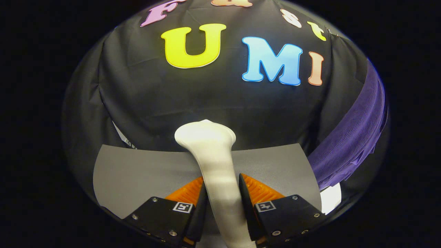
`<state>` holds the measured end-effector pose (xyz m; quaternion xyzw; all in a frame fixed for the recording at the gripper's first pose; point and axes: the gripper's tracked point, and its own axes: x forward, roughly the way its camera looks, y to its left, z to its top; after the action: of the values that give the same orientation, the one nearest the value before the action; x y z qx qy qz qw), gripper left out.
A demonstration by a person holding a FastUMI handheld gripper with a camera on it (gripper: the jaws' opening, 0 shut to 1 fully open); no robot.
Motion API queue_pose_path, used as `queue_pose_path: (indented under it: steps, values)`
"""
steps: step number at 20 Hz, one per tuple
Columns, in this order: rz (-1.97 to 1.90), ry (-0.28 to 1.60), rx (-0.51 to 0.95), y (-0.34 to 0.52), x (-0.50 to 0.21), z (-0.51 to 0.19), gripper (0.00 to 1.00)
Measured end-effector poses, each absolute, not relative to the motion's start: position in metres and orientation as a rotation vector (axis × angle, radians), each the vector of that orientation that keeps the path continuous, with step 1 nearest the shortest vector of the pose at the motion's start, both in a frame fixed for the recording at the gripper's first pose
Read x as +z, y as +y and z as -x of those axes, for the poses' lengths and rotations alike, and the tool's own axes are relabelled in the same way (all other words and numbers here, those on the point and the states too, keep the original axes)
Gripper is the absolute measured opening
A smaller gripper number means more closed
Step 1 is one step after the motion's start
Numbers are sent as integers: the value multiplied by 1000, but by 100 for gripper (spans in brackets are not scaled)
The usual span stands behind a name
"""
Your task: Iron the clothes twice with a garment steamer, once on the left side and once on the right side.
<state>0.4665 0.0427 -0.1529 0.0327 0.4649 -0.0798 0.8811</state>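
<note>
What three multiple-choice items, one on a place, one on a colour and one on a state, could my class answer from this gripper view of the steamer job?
1. Where is the white garment steamer?
A. Between the gripper's fingers
B. Lying on the purple garment
C. Far beyond the fingers on the mat

2. What colour is the garment hanging off to the side of the grey mat?
A. Red
B. Purple
C. Yellow

3. What are the gripper's fingers doing?
A. Spread wide with nothing between them
B. Pressed on the mat
C. Closed on the steamer's handle

Key: 1 A, the handle runs up between both fingers. 2 B, the folds of cloth are purple. 3 C, both fingers press the handle's sides.
</note>
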Motion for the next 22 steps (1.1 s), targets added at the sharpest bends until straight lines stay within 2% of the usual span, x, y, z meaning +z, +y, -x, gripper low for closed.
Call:
queue_pose_path:
  steps: [4,12,22]
  values:
    - [-41,869,-175,33,-128,-458,39]
    - [-36,597,-171,20,-47,-403,35]
    - [-17,345,-153,3,14,-283,33]
